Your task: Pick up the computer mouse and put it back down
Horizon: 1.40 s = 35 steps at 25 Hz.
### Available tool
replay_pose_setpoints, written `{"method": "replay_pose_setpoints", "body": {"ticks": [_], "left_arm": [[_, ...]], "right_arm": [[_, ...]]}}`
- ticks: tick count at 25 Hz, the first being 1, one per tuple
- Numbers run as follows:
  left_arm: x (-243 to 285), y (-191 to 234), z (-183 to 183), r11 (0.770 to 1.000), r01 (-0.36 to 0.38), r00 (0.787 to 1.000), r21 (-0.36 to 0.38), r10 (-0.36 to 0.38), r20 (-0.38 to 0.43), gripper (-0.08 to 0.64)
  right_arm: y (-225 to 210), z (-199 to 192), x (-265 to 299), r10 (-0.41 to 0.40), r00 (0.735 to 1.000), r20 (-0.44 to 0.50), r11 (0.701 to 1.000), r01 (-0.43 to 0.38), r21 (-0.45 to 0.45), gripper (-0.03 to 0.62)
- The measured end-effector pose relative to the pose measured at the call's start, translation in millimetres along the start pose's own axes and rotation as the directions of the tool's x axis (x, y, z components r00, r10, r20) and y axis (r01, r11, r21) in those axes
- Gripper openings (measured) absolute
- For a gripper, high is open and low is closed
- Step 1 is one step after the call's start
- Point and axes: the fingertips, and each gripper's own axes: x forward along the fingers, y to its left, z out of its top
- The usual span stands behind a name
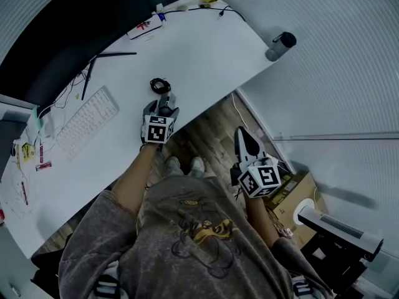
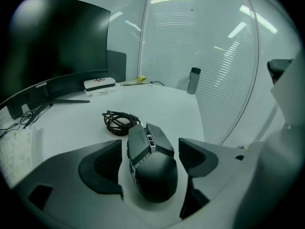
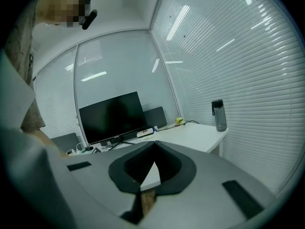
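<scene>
Left arm was stretched forward over the near edge of the white worktop point(image 1: 199, 48), forearm bare, with the left tongs point(image 1: 164, 104) held low and level at the surface. Marker cube faced up toward the head camera.

Left tongs were open: both dark pads stood either side of the black angular computer mouse point(image 2: 152, 171), with a thin gap showing on each side in the left gripper view. No clamp that I could see. The mouse sat on the worktop near its front edge, tail toward the tongs and buttons pointing away.

Mouse look: matte black and faceted, two split button plates with a scroll wheel between them, and a rounded palm hump at the back. A coiled black cable point(image 2: 118, 121) lay just beyond its nose.

Right arm was bent at the person's side, off the worktop and over the wooden floor point(image 1: 212, 136). Right tongs point(image 1: 242, 134) were closed tip to tip with nothing between them, pointing toward the worktop's edge.

Elsewhere on the worktop: a white keyboard point(image 1: 87, 122) to the left, a dark curved monitor point(image 2: 52, 51) behind it, and a grey bottle point(image 1: 282, 44) at the far right corner, well apart from the mouse.
</scene>
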Motion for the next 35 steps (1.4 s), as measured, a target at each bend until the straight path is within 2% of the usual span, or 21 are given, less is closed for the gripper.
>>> {"method": "replay_pose_setpoints", "body": {"ticks": [12,19,35], "left_arm": [[19,4,-12,0.999,-0.042,0.997,-0.013,0.041,-0.060,0.351],[17,4,-13,0.998,-0.058,0.995,0.018,0.059,-0.079,0.350],[5,6,-6,0.995,-0.099,0.994,0.024,0.100,-0.038,0.319]], "right_arm": [[-16,-5,-6,-0.034,0.999,-0.024,0.999,0.034,0.007,0.008],[-14,-9,-5,-0.032,0.999,-0.030,0.999,0.032,0.010,0.008],[-16,-13,-8,-0.018,0.999,-0.034,1.000,0.019,0.019,0.007]]}}
